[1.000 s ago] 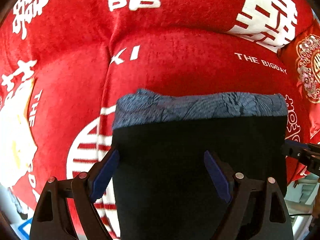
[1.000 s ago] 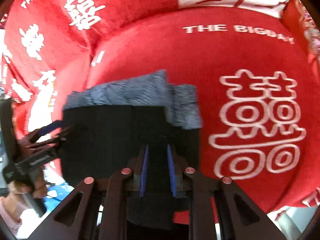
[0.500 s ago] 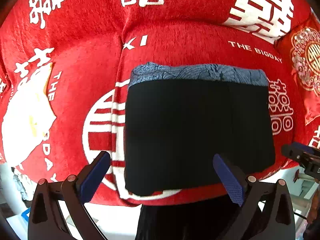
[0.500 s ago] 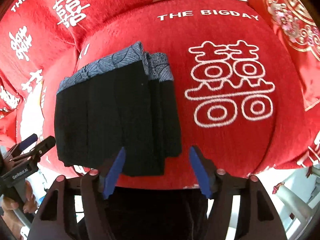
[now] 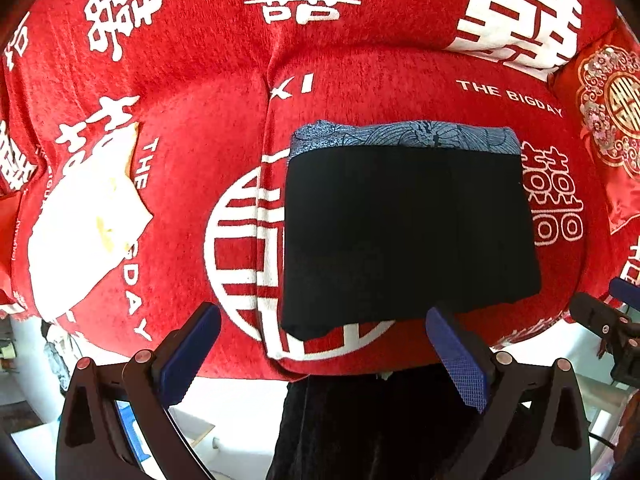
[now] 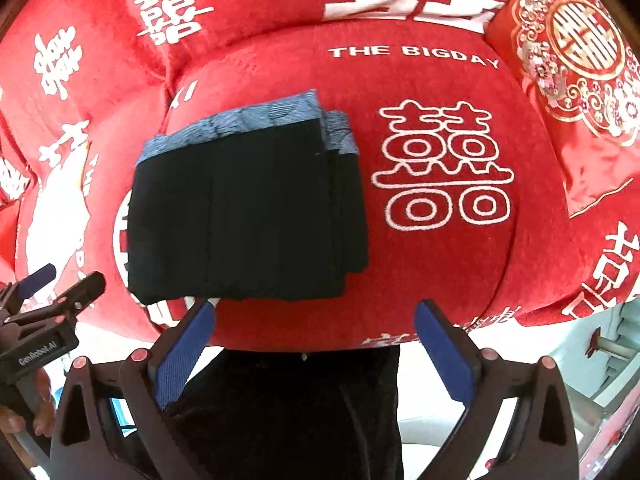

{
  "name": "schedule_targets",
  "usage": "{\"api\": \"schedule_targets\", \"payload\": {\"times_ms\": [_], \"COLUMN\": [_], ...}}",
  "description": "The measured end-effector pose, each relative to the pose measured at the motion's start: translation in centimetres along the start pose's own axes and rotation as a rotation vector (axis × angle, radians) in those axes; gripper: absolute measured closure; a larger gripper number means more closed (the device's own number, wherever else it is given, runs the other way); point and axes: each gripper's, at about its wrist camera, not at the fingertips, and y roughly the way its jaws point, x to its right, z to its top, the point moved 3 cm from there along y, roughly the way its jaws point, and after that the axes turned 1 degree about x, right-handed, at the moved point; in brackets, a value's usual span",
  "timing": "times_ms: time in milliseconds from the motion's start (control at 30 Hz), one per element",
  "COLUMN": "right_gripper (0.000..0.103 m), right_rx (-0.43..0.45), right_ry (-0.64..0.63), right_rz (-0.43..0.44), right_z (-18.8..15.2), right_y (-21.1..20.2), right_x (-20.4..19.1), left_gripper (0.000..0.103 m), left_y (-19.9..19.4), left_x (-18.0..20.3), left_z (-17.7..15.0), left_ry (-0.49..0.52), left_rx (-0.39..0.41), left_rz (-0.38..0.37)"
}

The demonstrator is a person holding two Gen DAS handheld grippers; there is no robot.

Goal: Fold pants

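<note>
Matt black cloth pants, their grey-blue patterned waistband finely woven, lie on my sofa's plush red cover, a napped fabric with white printed characters. A glossy satin cushion carries gold embroidery. My tongs' pads are blue, cross-hatched rubber on matt black plastic fingers.

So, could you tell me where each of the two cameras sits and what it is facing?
Left wrist: on the left gripper, looking down at the folded pants on the red sofa cover; its own open fingers frame the bottom.
Right wrist: on the right gripper, jaws opening with nothing between them, looking down at the pants; a hand shows at left.
Shared: pants, sofa cover, embroidered cushion; each sees the other gripper.
</note>
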Motion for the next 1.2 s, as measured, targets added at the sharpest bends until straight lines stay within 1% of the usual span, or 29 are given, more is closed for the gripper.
{"api": "schedule_targets", "payload": {"times_ms": [167, 333, 500, 667, 867, 1200], "right_gripper": [0.003, 0.003, 0.003, 0.003, 0.003, 0.003], "right_rx": [-0.004, -0.005, 0.001, 0.030, 0.041, 0.050], "right_ry": [-0.004, -0.019, -0.002, -0.017, -0.043, -0.049], "right_rz": [0.010, -0.011, -0.025, -0.047, -0.088, -0.097], "right_z": [-0.5, -0.7, -0.4, -0.1, 0.0, 0.3], "right_y": [-0.9, -1.4, -2.0, -2.9, -3.3, -3.5], "right_x": [-1.9, -3.0, -3.1, -3.3, -3.6, -3.8], "left_gripper": [0.000, 0.000, 0.000, 0.000, 0.000, 0.000], "left_y": [-1.1, -1.8, -2.4, -3.1, -3.4, -3.9], "left_x": [0.0, -0.3, -0.4, 0.0, 0.2, 0.6], "left_z": [-0.4, -0.6, -0.8, -0.6, -0.4, -0.3], "left_ry": [0.014, 0.008, 0.012, 0.035, 0.044, 0.063], "left_rx": [0.009, 0.007, 0.009, 0.024, 0.031, 0.049], "left_rz": [0.013, 0.024, 0.031, 0.046, 0.060, 0.086]}}
